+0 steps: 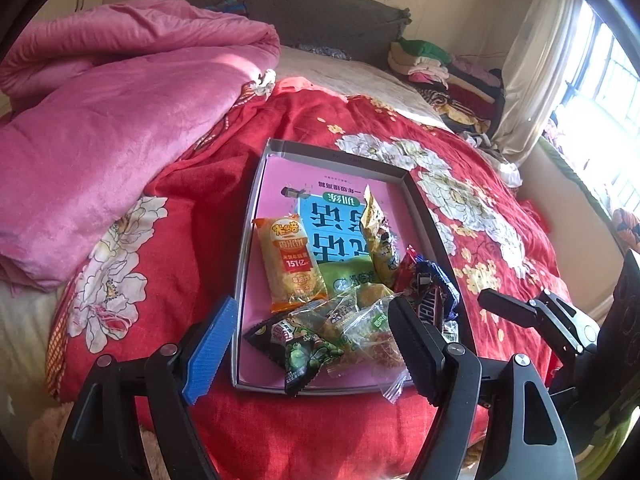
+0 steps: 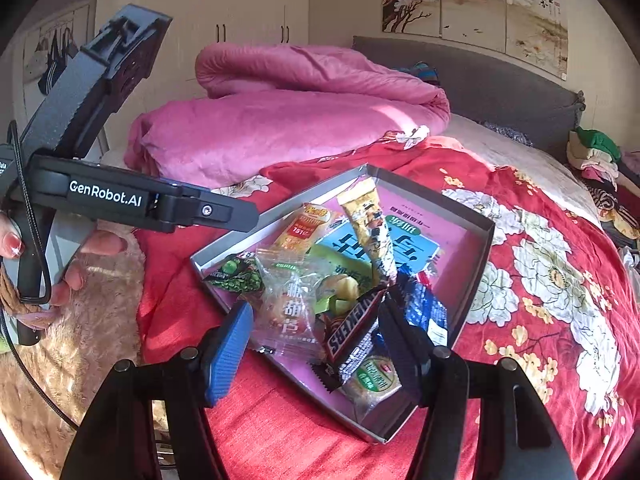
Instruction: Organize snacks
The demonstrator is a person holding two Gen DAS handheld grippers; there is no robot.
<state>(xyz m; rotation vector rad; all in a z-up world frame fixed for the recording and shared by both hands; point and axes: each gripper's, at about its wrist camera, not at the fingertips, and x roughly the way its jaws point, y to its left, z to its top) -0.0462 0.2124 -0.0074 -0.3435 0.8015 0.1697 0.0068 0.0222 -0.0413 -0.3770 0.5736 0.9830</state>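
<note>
Plush pink quilt (image 1: 120, 120) behind shallow rectangular cardboard tray (image 1: 424, 200) holding crinkly wrappers (image 1: 290, 260).

Bright sun from window (image 1: 600, 112), glare there; fisheye-warped, dark corners.

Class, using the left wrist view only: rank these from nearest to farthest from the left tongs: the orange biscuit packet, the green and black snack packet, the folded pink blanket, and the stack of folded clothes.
1. Green and black snack packet, in the grey box's near corner, just ahead of the left tongs.
2. Orange biscuit packet, mid-box, left side.
3. Folded pink blanket, far left on the bed.
4. Stack of folded clothes, far right, by the headboard.
</note>
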